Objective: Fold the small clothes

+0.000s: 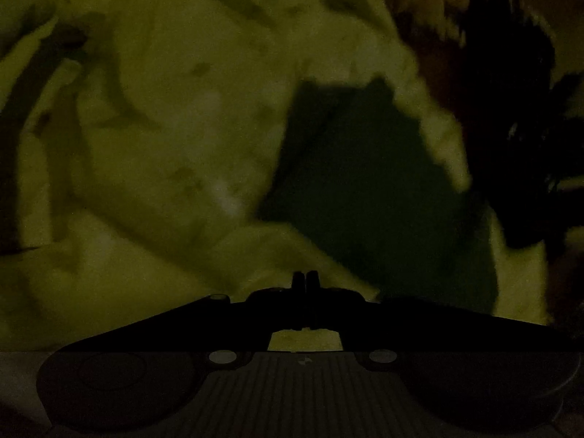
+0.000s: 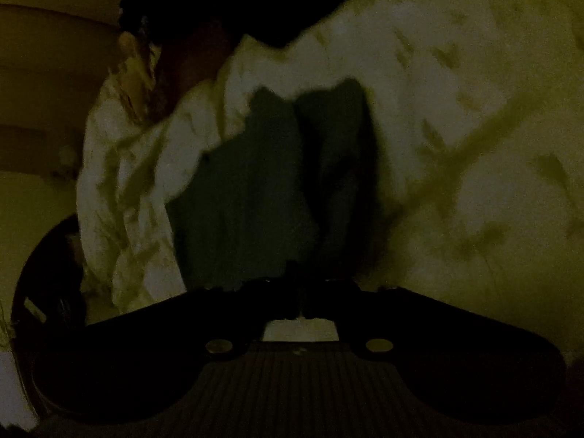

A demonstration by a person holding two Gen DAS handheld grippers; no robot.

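Garment: dark cloth (image 2: 262, 189) lying limp on bedsheet (image 1: 164, 146), soft, light.
Grasp: taking corner at 12 o'clock.
Left hand-held gripper (image 1: 306, 280): fingers closing together, gripping nothing.
Right hand-held gripper (image 2: 303, 292): state unreadable, too dark.

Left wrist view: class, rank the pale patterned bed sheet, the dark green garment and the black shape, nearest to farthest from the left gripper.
1. The pale patterned bed sheet: directly beneath the left gripper.
2. The dark green garment: ahead, to the right.
3. The black shape: far upper right, beyond the garment; too dark to identify.
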